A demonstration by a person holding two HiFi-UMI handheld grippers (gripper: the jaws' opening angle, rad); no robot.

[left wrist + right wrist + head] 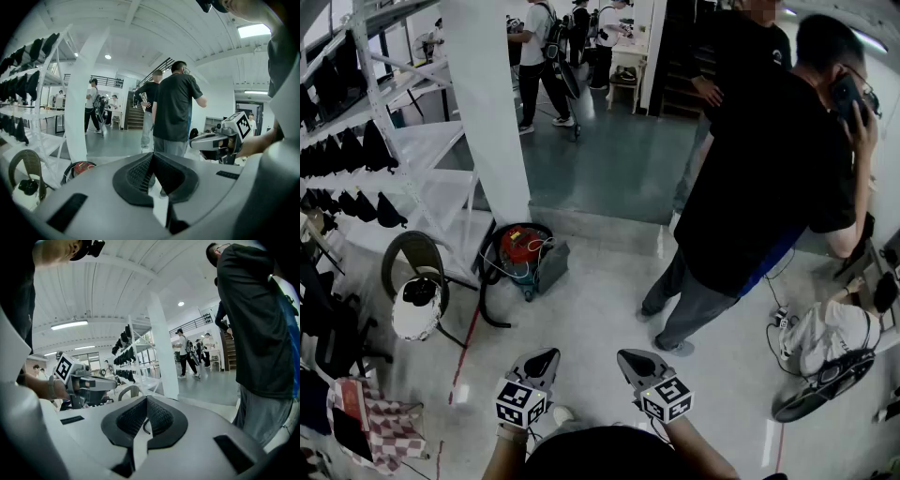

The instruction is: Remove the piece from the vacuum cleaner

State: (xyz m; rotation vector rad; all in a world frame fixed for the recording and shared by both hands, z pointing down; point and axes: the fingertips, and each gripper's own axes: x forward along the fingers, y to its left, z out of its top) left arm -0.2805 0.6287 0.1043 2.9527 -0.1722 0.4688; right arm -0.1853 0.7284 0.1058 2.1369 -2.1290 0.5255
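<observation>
Approach step, not started: left gripper and right gripper both pinched together, empty. Red vacuum cleaner well ahead-left, beside pillar. Next: close in, open jaws.

Vacuum cleaner red; person's shirt black; floor pale grey.

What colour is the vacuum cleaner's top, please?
Red; the vacuum cleaner shows best in the head view.

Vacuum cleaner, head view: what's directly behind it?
The white pillar rises right behind the red vacuum cleaner, with a raised floor step alongside. The floor between them is covered by the cleaner.
</observation>
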